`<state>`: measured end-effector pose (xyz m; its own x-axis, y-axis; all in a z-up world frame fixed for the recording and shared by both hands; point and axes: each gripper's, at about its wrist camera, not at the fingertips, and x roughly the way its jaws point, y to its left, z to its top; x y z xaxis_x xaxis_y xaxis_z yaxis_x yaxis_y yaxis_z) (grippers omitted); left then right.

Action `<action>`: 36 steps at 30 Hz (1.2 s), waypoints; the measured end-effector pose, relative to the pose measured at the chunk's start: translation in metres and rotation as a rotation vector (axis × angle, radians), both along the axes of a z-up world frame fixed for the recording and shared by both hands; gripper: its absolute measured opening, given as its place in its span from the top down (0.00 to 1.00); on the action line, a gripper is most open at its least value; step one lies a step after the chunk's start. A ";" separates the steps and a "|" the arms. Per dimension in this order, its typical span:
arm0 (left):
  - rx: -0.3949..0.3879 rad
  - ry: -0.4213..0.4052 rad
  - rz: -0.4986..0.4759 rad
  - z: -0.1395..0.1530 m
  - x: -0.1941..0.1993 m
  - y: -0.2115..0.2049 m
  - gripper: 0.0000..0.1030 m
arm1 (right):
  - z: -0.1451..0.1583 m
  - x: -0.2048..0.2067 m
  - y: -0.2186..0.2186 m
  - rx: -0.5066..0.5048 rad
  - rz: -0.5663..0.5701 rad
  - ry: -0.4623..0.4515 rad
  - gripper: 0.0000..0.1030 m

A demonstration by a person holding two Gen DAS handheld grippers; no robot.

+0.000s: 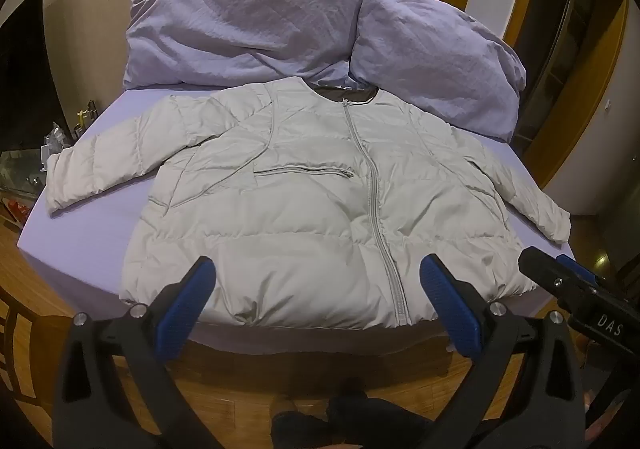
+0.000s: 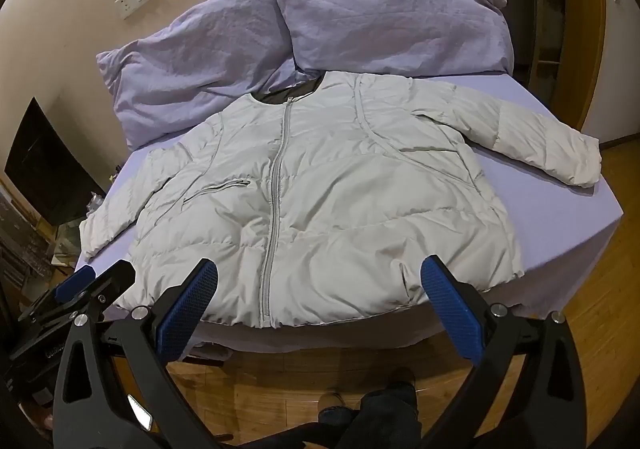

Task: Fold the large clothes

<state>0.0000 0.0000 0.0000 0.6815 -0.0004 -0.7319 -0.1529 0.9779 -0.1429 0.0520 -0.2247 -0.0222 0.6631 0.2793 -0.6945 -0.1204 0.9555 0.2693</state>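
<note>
So I've got the pale grey puffer jacket (image 1: 320,209) spread front-up on the bed (image 1: 104,233), zipped, collar at the far end by the 2 purple pillows (image 1: 248,29), hem at the near edge and both sleeves out to the sides. My left tool (image 1: 318,269) and right tool (image 2: 320,269) are both wide open with nothing in them, hovering just off the near hem. My worry is that this slick, puffy fabric slips out of a shallow pinch, or the fold springs back open, and the near hem could slide off the bed edge if I drag it.
</note>
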 end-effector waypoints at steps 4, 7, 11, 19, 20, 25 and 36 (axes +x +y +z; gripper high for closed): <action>0.001 -0.001 0.001 0.000 0.000 0.000 0.02 | 0.000 0.000 0.000 0.000 0.000 -0.001 0.01; 0.001 0.000 0.003 0.000 0.000 0.000 0.02 | 0.000 0.000 -0.001 0.001 0.000 -0.002 0.01; 0.001 -0.001 0.001 0.000 0.000 0.000 0.02 | 0.000 -0.001 -0.001 0.000 0.000 -0.002 0.01; 0.002 0.000 0.000 0.000 0.000 -0.001 0.02 | 0.001 -0.001 -0.001 -0.001 -0.001 -0.003 0.01; 0.002 -0.001 -0.001 0.001 0.000 -0.001 0.02 | 0.001 -0.001 -0.001 -0.001 -0.001 -0.003 0.01; 0.000 -0.001 0.000 0.000 0.000 0.000 0.02 | 0.001 -0.001 -0.002 0.000 0.000 -0.003 0.01; -0.001 0.001 0.001 0.000 0.000 0.000 0.02 | 0.000 -0.002 -0.003 -0.001 0.000 -0.004 0.01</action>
<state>-0.0004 -0.0002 -0.0002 0.6805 -0.0004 -0.7327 -0.1540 0.9776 -0.1435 0.0504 -0.2273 -0.0222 0.6656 0.2788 -0.6923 -0.1211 0.9557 0.2684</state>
